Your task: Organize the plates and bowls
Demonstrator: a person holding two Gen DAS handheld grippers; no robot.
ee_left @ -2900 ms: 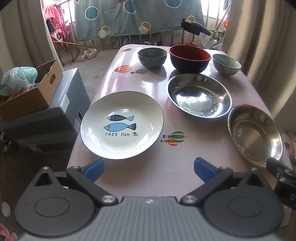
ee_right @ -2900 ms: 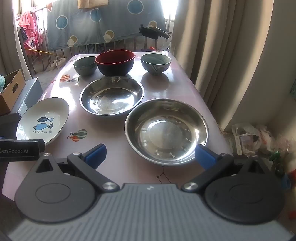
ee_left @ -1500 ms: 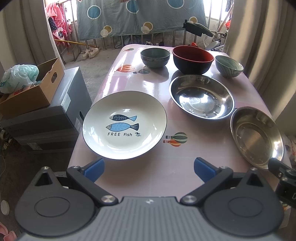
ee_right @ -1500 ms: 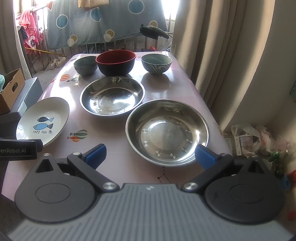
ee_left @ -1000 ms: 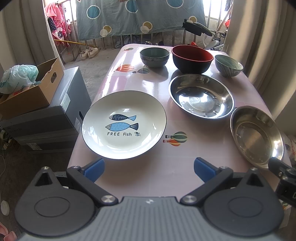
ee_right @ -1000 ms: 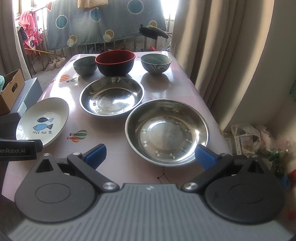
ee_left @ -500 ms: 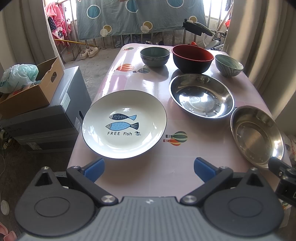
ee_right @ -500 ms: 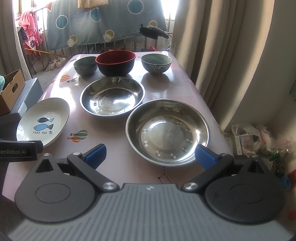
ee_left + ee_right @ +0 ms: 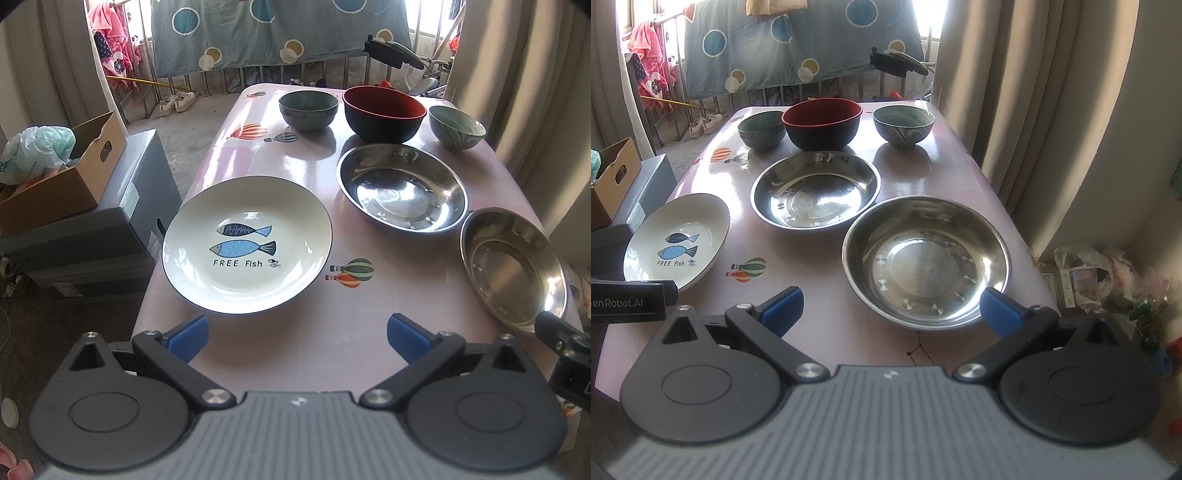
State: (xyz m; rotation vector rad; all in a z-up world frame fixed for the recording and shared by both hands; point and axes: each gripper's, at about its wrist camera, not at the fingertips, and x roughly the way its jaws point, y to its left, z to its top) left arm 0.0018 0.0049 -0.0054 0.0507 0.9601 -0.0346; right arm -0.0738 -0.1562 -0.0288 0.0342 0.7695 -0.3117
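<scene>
You hold your left gripper (image 9: 295, 334) and right gripper (image 9: 891, 308) empty with fingers spread, because all 6 dishes sit unstacked: 2 steel plates (image 9: 926, 261) right of the fish plate (image 9: 246, 244), 3 bowls (image 9: 822, 123) beyond it.

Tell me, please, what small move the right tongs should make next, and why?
Probably ease the right tongs forward and down to the near rim of the closer steel dish. They are open and empty, that dish lies directly ahead, and the matching steel dish sits just behind it, unstacked, so nesting the two looks like a sensible start.
</scene>
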